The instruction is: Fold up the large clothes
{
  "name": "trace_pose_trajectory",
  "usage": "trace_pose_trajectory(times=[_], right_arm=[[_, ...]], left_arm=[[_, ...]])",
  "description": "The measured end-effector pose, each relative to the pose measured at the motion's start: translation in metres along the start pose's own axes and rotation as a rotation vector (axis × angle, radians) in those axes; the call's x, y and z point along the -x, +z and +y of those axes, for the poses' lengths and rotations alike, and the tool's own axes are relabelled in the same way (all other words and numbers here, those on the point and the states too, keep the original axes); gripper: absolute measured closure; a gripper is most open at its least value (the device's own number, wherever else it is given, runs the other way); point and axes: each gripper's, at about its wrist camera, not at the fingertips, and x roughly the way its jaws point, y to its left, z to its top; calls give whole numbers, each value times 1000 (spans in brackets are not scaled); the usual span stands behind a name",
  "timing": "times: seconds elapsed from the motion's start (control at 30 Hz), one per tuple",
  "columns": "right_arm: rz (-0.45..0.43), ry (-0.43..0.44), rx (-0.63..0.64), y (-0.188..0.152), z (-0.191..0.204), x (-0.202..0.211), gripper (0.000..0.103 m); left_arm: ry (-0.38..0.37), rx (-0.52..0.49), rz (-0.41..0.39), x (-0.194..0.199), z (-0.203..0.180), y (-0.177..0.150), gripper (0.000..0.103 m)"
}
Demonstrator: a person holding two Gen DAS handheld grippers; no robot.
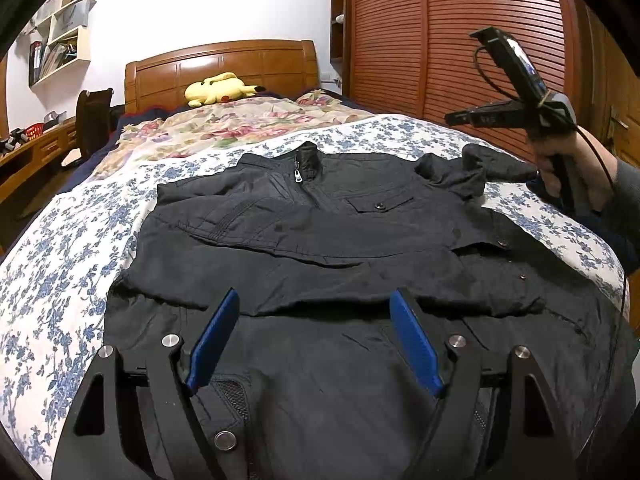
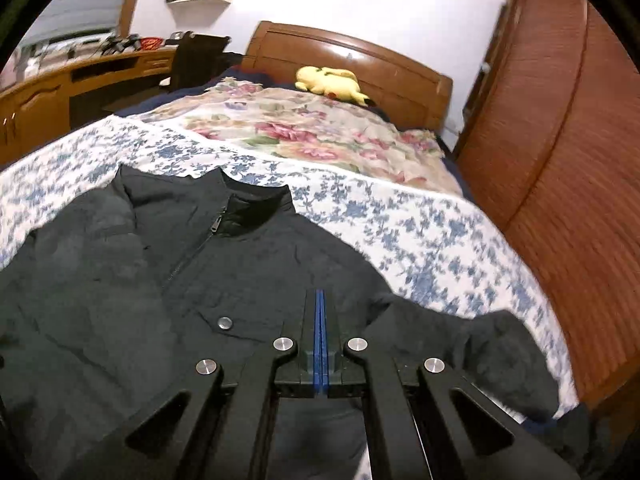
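Note:
A large black zip-up jacket (image 1: 340,240) lies front up on the bed, collar pointing to the headboard. One sleeve is folded across its chest, and the other sleeve (image 1: 472,172) lies crumpled at the right. My left gripper (image 1: 315,294) hovers open over the jacket's lower part, blue pads wide apart and empty. My right gripper (image 2: 320,294) is shut, its blue pads pressed together with no cloth between them, above the jacket's (image 2: 200,280) right chest. In the left wrist view, a hand holds the right gripper (image 1: 452,119) up in the air over the bed's right side.
The bed has a blue-flowered sheet (image 1: 60,260), with a floral blanket (image 1: 224,128) and a yellow plush toy (image 1: 218,89) near the wooden headboard. Louvred wooden wardrobe doors (image 1: 460,40) run along the right. A desk (image 1: 32,148) and a dark chair (image 1: 94,120) stand at the left.

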Motion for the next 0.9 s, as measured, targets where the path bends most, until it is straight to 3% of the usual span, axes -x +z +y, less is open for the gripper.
trace_pose_trajectory(times=[0.1,0.2,0.23,0.27,0.33,0.53,0.57,0.6,0.63,0.73,0.9], right_arm=[[49,-65,-79,2,-23,-11,99],[106,-117,-168,1,-50,-33,65],[119,-125,-201,0,-60,-39,49],[141,-135,-251,-3,-74,-48,44],[175,-167,-318,-5,-94,-64,43],[257,-175,-473,-14,-133,-112,45],[262,-172,-486,-17,-136,-116,53],[270,-169,-492,-17,-138,-117,81],[273,-178,-482,-19,-137,-118,99],[184,-191,-396,-9,-124,-109,99],[41,-64,-254,22,-74,-63,100]], left_arm=[[0,-3,1,0,0,0,24],[-1,-8,3,0,-1,0,24],[-1,-9,4,-1,-1,0,24],[-2,-9,5,-1,-2,0,24],[-5,-7,10,-3,-1,1,24],[-12,-5,19,-5,-1,1,24],[-13,-6,22,-6,-1,1,24],[-15,-6,25,-7,-1,1,24],[-15,-6,27,-8,0,1,24],[-16,-4,27,-8,0,0,24],[-13,-6,24,-7,-1,0,24]])
